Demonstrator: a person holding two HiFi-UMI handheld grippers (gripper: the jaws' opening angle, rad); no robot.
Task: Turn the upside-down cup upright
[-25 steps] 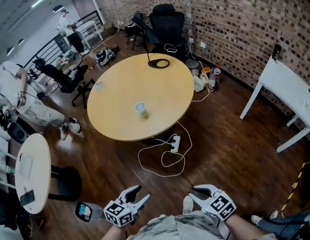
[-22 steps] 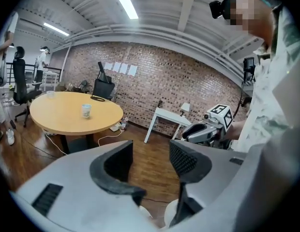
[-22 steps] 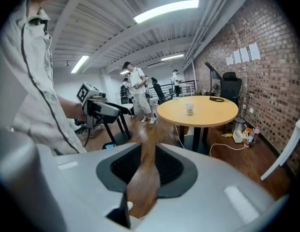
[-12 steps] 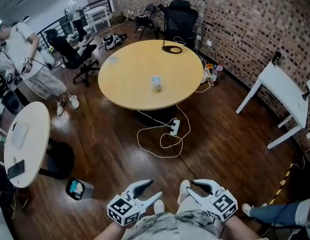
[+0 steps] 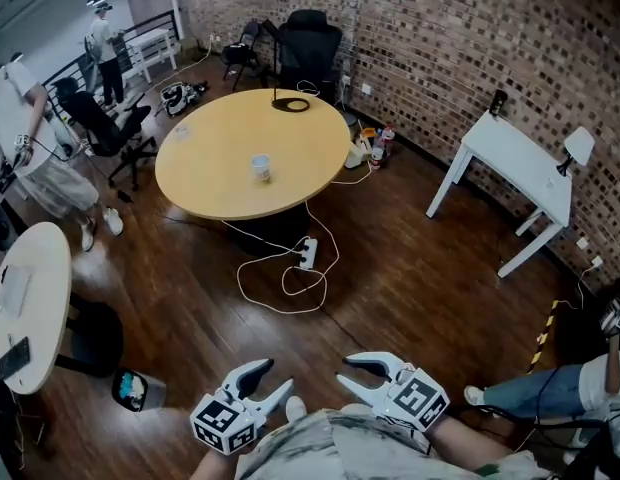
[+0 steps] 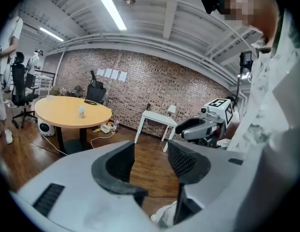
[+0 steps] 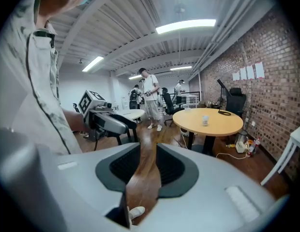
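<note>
A small pale cup [image 5: 260, 168] stands alone near the middle of the round wooden table [image 5: 205, 188], far ahead of me; it is too small to tell which way up it is. The cup [image 6: 81, 111] is also small in the left gripper view, and the cup [image 7: 205, 120] is just as distant in the right gripper view. My left gripper [image 5: 272, 376] and right gripper [image 5: 346, 370] hang low by my body, several steps from the table. Both point roughly level. Each has its jaws a little apart with only floor between them; the right gap is narrower.
A white power strip [image 5: 308, 253] and looping cable lie on the dark wood floor before the table. A white desk [image 5: 515, 158] stands at the right by the brick wall. Office chairs [image 5: 310, 43] and a person [image 5: 35, 158] are beyond and left. A small white table [image 5: 25, 303] is near left.
The head view has swung, so the table and cup now sit further up and left in it. Both grippers rose slightly near my body. The left jaws narrowed.
</note>
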